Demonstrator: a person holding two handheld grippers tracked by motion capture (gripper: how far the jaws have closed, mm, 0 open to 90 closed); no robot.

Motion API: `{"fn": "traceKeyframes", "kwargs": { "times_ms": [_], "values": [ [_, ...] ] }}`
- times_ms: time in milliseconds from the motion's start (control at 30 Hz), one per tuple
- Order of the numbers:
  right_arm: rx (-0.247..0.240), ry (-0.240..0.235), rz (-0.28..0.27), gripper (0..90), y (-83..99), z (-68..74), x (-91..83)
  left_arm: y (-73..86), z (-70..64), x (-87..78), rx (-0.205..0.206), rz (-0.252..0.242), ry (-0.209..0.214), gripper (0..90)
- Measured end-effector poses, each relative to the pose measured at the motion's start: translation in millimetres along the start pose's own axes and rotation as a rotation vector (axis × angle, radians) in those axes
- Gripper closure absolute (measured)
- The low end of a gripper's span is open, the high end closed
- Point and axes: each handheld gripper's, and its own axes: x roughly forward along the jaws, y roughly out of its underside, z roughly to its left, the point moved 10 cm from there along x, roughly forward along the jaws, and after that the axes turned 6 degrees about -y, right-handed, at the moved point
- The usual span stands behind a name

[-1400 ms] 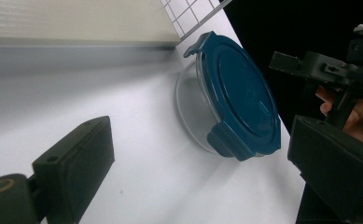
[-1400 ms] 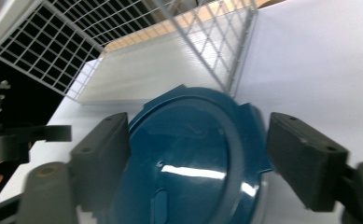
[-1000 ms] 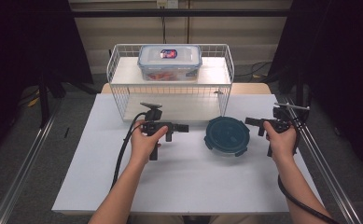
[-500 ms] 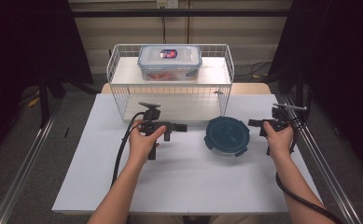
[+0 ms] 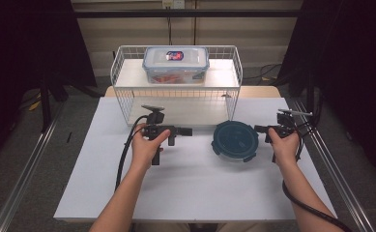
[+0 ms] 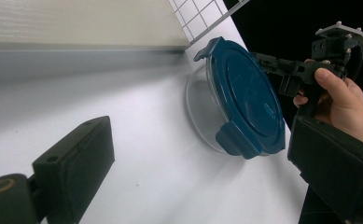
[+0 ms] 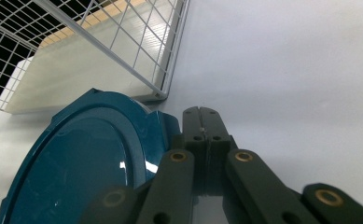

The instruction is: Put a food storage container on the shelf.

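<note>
A round clear container with a dark teal clip-on lid [image 5: 235, 140] stands on the white table [image 5: 190, 188], right of centre. My left gripper [image 5: 186, 131] is held on its side left of the container and points at it. In the left gripper view its jaws stand wide apart, and the left gripper [image 6: 200, 140] is open and empty, with the container [image 6: 244, 102] ahead. My right gripper [image 5: 259, 129] sits at the lid's right edge. The right gripper [image 7: 201, 119] is shut, its tips beside a lid clip [image 7: 167, 126].
A white wire basket [image 5: 127, 92] stands at the back of the table, with a board shelf across it. A clear rectangular lidded box [image 5: 176, 63] holding something reddish rests on that shelf. Metal rails [image 5: 330, 159] run along both table sides.
The right hand and its gripper have edged slightly left, toward the round container. The left gripper has hardly moved.
</note>
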Motion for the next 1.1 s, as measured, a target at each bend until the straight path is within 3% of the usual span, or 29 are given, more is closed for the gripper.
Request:
{"fn": "traceKeyframes", "kwargs": {
  "times_ms": [133,200,367,600,767,833,900,933,1000,1100],
  "values": [
    [0.000,-0.001,0.001,90.0,2.2,1.3,-1.7,1.2,0.0,0.8,0.018,0.006,-0.002,6.9],
    [0.000,-0.002,-0.004,90.0,3.7,1.8,-2.2,1.4,-2.2,1.8,-0.001,0.003,0.001,6.8],
    [-0.004,-0.024,0.001,90.0,7.6,7.4,-1.9,1.6,-3.0,1.7,0.003,0.003,0.000,6.9],
    [-0.025,-0.065,0.029,90.0,17.3,27.2,5.3,2.7,-1.9,-1.9,0.032,0.013,-0.008,6.9],
    [-0.040,-0.097,0.021,90.0,19.2,47.0,7.1,2.9,-4.4,-5.4,0.009,0.009,-0.003,6.7],
    [-0.046,-0.083,0.036,90.0,22.1,50.7,7.8,2.5,-2.1,-7.8,0.026,0.004,-0.013,6.7],
    [-0.055,-0.080,0.032,90.0,22.6,51.8,8.6,3.5,-2.3,-10.0,0.025,0.008,-0.009,6.7],
    [-0.050,-0.083,0.027,90.0,23.1,51.7,8.5,3.3,-4.5,-10.0,-0.004,0.001,-0.003,6.7],
    [-0.045,-0.088,0.025,90.0,24.1,52.0,8.2,3.7,-1.6,-11.1,0.018,0.003,-0.011,6.7],
    [-0.048,-0.093,0.025,90.0,26.7,54.6,7.5,5.0,-2.0,-11.1,0.011,0.008,-0.010,6.7]
  ]
}}
